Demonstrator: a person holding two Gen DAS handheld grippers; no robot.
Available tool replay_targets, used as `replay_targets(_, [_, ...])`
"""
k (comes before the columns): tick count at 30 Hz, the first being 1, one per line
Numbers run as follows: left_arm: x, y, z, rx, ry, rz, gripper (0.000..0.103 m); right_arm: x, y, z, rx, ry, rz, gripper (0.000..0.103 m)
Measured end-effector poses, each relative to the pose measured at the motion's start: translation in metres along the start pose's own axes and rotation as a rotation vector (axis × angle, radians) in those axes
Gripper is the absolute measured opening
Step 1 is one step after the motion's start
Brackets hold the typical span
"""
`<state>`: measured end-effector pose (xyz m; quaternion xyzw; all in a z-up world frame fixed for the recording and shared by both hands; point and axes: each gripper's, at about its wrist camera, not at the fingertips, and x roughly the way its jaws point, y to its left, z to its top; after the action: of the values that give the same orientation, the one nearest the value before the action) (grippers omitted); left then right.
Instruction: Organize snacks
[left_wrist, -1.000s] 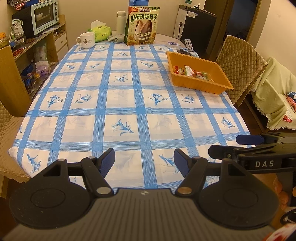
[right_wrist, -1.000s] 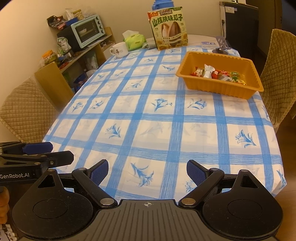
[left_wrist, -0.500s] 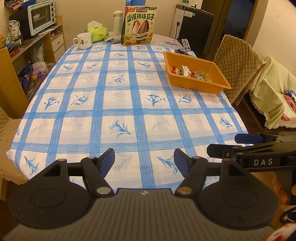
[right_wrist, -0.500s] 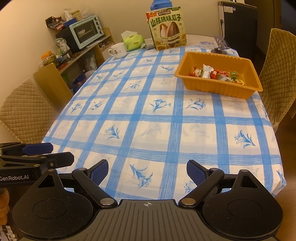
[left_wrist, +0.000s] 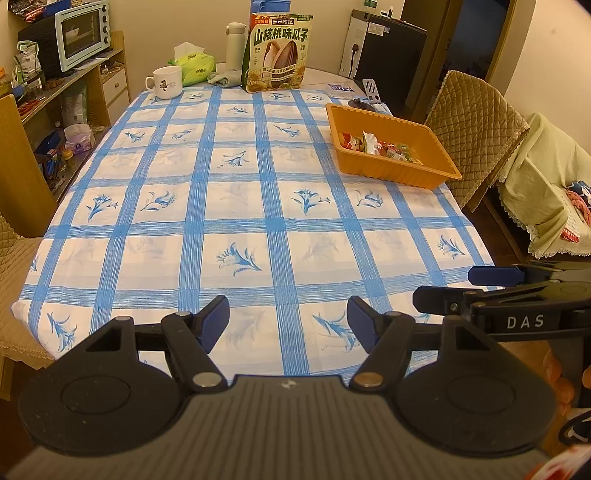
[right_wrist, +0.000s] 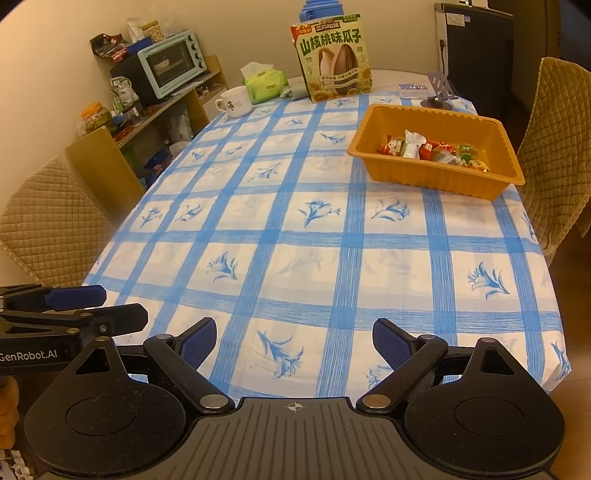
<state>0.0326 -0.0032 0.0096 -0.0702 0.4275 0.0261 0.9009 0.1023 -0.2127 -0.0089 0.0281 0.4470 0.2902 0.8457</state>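
We see the wrapped snacks gathered in the orange tray, well ahead and right of both tongs; none lie loose on the tablecloth, so little seems left. Left gripper and right gripper hover side by side over the near edge, angled down, jaws wide and empty.
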Motion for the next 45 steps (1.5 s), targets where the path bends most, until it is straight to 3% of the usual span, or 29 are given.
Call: replay_targets(45, [0.007, -0.01, 0.006, 0.006, 0.002, -0.007, 0.068, 0.0, -0.01, 0.007, 0.009, 0.001, -0.003, 0.091])
